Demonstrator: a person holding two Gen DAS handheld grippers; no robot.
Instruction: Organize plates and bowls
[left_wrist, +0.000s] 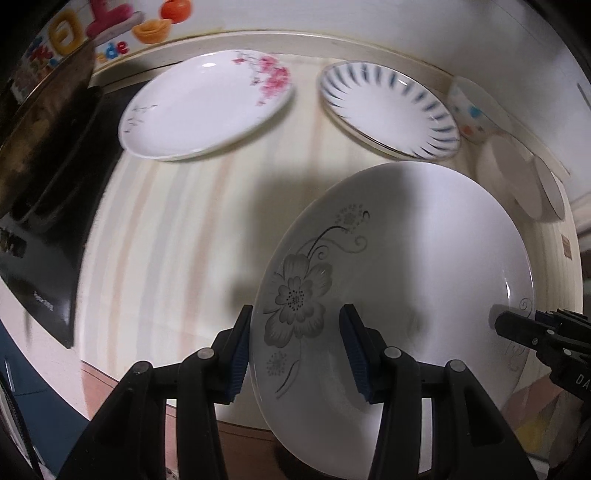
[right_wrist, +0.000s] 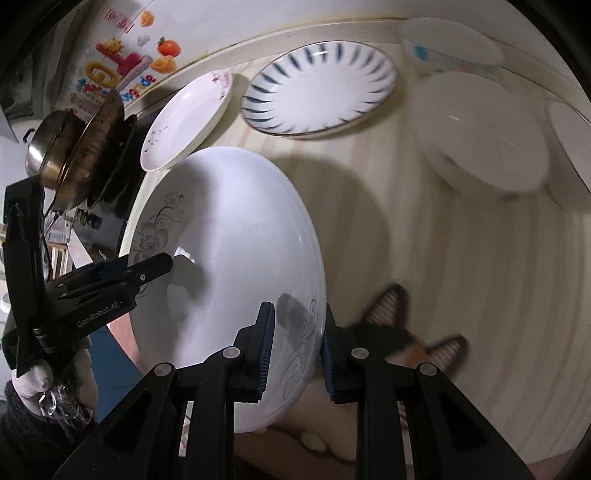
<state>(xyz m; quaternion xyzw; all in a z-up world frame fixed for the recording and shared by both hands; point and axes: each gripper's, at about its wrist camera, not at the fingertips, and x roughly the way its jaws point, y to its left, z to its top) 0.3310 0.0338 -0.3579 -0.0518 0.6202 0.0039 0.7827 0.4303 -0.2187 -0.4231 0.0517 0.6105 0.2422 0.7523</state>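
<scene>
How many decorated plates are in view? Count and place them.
3: grey-flower plate held up in front, pink-blossom plate back left, blue-striped plate back right; another may hide beneath it.

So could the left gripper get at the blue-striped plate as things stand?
Probably not yet: the left gripper is clamped on the grey-flower plate, shared with the right gripper. The countertop up to the blue-striped plate looks clear.
</scene>
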